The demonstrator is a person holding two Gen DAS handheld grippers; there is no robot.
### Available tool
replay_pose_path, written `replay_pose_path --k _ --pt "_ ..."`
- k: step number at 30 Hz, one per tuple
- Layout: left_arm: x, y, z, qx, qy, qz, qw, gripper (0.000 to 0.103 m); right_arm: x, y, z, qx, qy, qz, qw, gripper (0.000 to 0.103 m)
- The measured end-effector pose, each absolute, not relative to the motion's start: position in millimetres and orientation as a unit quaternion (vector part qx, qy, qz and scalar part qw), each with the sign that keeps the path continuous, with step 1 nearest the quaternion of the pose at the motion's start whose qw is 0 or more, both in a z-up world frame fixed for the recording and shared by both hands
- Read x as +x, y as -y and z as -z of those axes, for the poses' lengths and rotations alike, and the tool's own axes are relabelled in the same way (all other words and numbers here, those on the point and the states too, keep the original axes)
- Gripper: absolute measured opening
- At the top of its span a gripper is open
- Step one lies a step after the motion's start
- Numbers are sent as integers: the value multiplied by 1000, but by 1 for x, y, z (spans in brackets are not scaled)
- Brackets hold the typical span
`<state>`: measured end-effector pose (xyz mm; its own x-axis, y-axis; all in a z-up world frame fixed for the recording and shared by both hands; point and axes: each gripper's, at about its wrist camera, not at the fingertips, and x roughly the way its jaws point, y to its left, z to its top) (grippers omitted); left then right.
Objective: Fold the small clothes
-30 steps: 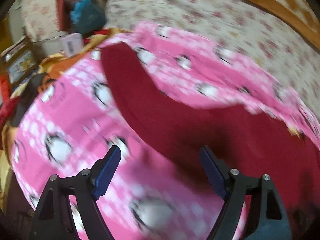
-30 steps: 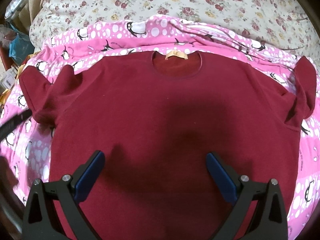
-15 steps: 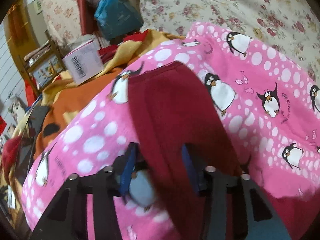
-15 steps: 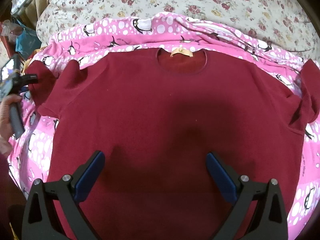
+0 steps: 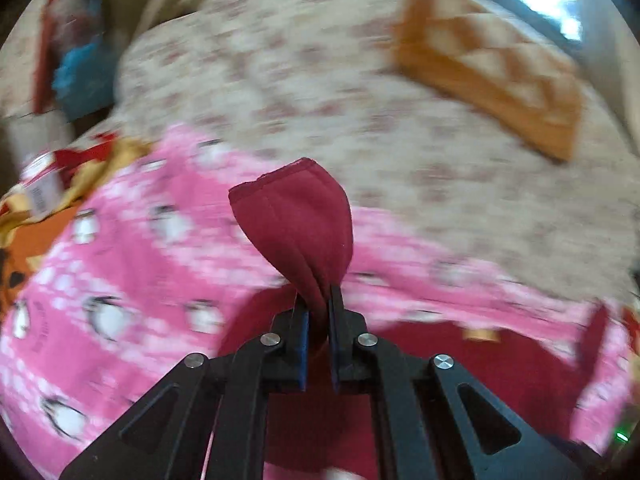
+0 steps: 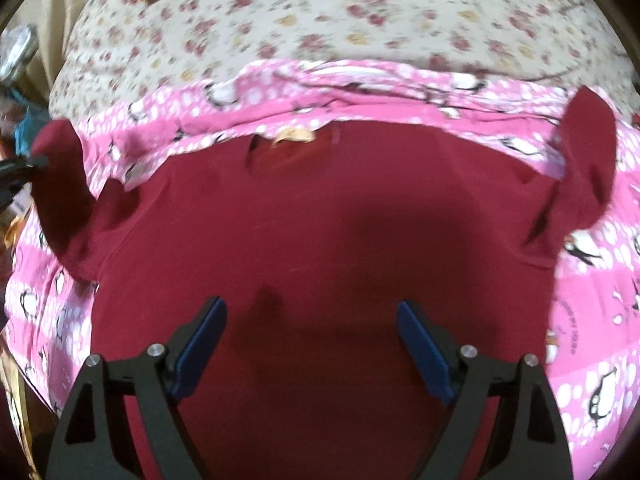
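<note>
A dark red T-shirt lies face up on a pink penguin blanket, its collar with a tan label at the far side. My left gripper is shut on the shirt's left sleeve and holds it lifted above the blanket; the sleeve's hem sticks up past the jaws. In the right wrist view that raised sleeve shows at the far left with the left gripper's tip beside it. My right gripper is open and empty above the shirt's lower middle. The right sleeve lies crumpled upward.
The blanket lies on a floral bedsheet. An orange quilted cushion sits at the back of the bed. Clutter, a blue bag and an orange-yellow cloth lie off the bed's left side.
My left gripper has closed on the left sleeve and lifted it off the blanket. My right gripper has stayed open and moved a little lower over the shirt.
</note>
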<state>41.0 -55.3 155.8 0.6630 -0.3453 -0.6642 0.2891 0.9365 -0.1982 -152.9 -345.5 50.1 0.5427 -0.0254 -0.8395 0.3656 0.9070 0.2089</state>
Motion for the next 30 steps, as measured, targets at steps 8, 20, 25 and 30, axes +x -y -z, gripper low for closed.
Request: replay_pose_path --k 8,20,25,30 --pt "-33 202 -126 -31 -415 313 854 0 -190 408 -64 216 -440 167 855 90" --pt "-90 257 -58 1 -506 440 742 19 -224 455 -61 238 -443 157 850 90" --pt "-96 199 -106 37 -458 388 799 21 -207 442 -59 249 -437 105 858 90" --pt "-82 129 -95 98 -423 202 878 21 -180 425 -55 198 -437 105 871 91"
